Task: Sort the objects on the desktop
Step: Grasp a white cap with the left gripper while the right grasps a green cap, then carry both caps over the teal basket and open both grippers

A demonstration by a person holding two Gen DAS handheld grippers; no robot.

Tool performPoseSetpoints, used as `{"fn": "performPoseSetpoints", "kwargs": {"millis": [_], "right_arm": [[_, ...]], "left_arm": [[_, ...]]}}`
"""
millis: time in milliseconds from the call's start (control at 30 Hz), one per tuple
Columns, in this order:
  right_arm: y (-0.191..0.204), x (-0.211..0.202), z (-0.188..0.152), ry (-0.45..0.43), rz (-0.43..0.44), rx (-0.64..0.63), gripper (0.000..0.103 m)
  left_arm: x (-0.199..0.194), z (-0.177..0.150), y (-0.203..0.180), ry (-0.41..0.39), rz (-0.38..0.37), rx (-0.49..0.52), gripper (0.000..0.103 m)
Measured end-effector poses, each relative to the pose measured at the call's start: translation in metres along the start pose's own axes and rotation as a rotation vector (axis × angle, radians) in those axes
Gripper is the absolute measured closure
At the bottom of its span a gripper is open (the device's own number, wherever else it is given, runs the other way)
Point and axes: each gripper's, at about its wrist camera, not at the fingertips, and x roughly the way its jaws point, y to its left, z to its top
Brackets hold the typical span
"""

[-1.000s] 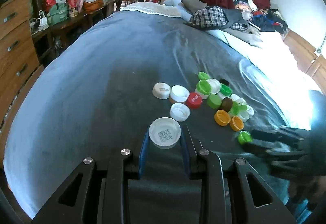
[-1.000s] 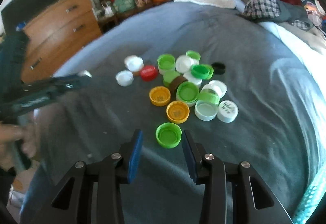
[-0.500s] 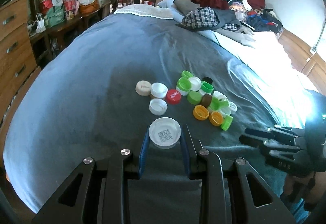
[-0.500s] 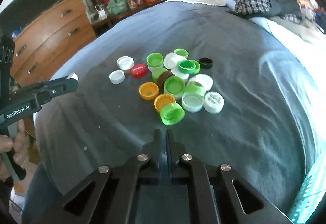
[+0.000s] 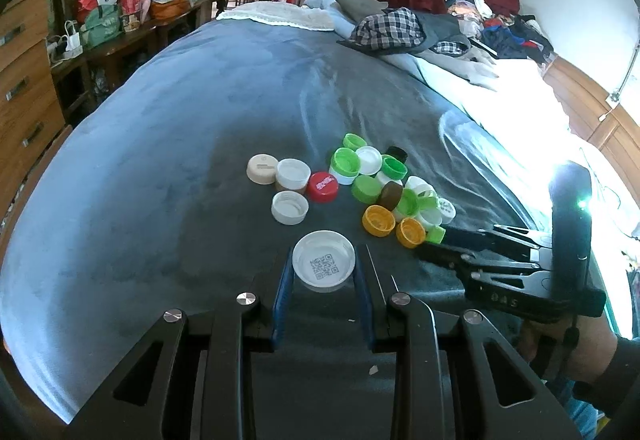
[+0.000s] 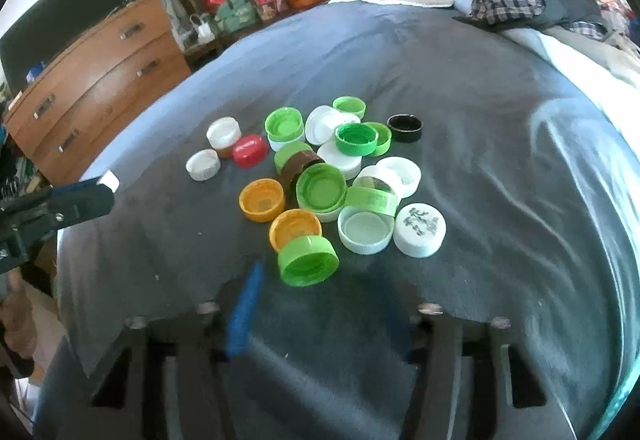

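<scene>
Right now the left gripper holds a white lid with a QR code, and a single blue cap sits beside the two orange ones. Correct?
Not quite. No blue cap shows; the single-coloured cap is red, lying beside white caps. The left wrist view shows it. The left gripper does hold the QR lid.

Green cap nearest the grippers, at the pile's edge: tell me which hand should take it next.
Right, probably. The right gripper is just short of the green cap, its jaws opening with nothing between them yet. The left gripper is shut on the white lid with the QR code, away from the pile.
</scene>
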Motion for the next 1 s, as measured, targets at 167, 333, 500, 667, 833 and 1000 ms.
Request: {"fn": "performPoseSetpoints", "kwargs": {"millis": [167,333,500,667,833,1000], "right_arm": [[0.003,-0.011,0.001,-0.022,0.016,-0.006,0.070],[0.015,-0.067,-0.002,-0.100,-0.014,-0.001,0.070],[0.017,-0.138,-0.009,-0.177,-0.054,0.003,0.070],[-0.003,-0.205,-0.015,-0.244,-0.142,0.042,0.070],[-0.039,-0.270,-0.035,-0.326,-0.245,0.106,0.070],[-0.080,-0.312,-0.062,-0.352,-0.329,0.186,0.070]], "left_arm": [[-0.002,0.001,-0.007,0.000,-0.009,0.013,0.078],[-0.015,0.006,-0.027,-0.023,-0.026,0.051,0.078],[-0.025,0.018,-0.070,-0.042,-0.073,0.111,0.078],[-0.036,0.026,-0.133,-0.063,-0.142,0.203,0.078],[-0.039,0.038,-0.209,-0.067,-0.230,0.303,0.078],[-0.035,0.043,-0.279,-0.046,-0.301,0.382,0.078]]}}
